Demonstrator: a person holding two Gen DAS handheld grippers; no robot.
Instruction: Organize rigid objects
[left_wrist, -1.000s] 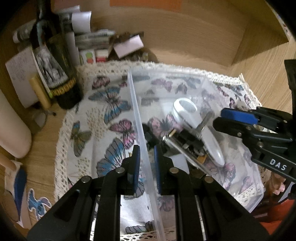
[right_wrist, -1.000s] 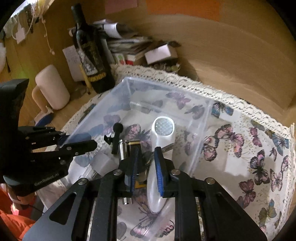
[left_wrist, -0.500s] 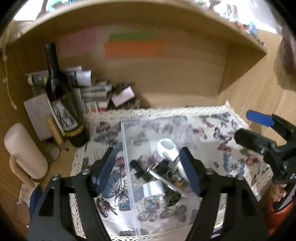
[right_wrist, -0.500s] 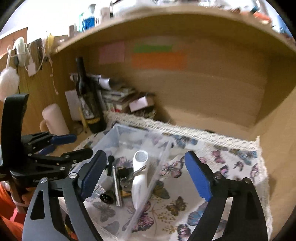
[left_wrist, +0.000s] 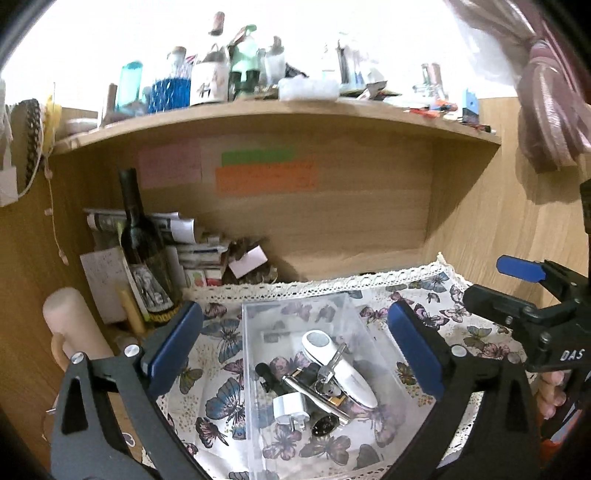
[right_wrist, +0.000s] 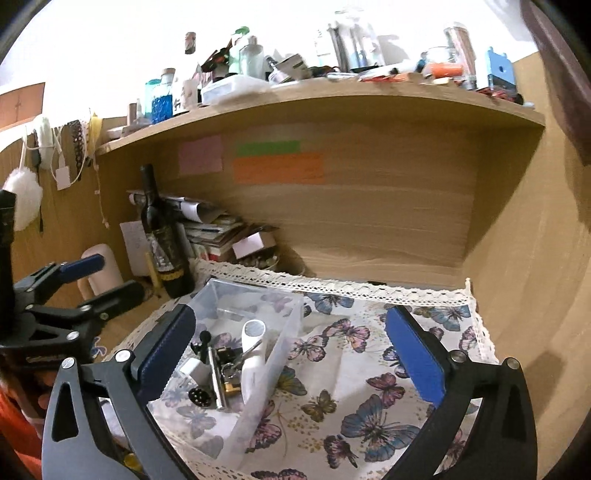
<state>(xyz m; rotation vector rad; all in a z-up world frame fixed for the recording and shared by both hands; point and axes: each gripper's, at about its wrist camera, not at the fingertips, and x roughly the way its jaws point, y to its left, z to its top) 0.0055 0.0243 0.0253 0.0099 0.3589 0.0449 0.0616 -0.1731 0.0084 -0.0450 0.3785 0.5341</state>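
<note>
The clear plastic box sits on the butterfly cloth on the desk, holding a white handheld device, a metal rod and small parts. Both the left gripper and the right gripper hover above, jaws still opening, nothing between them.

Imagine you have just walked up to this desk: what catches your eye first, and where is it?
First, the clear plastic box on the butterfly-print cloth, holding a white handheld device, a metal rod and a white plug. Next, the dark wine bottle standing at the back left of the alcove, beside stacked papers. The left gripper and right gripper frame the scene, jaws opening, nothing between them.
</note>
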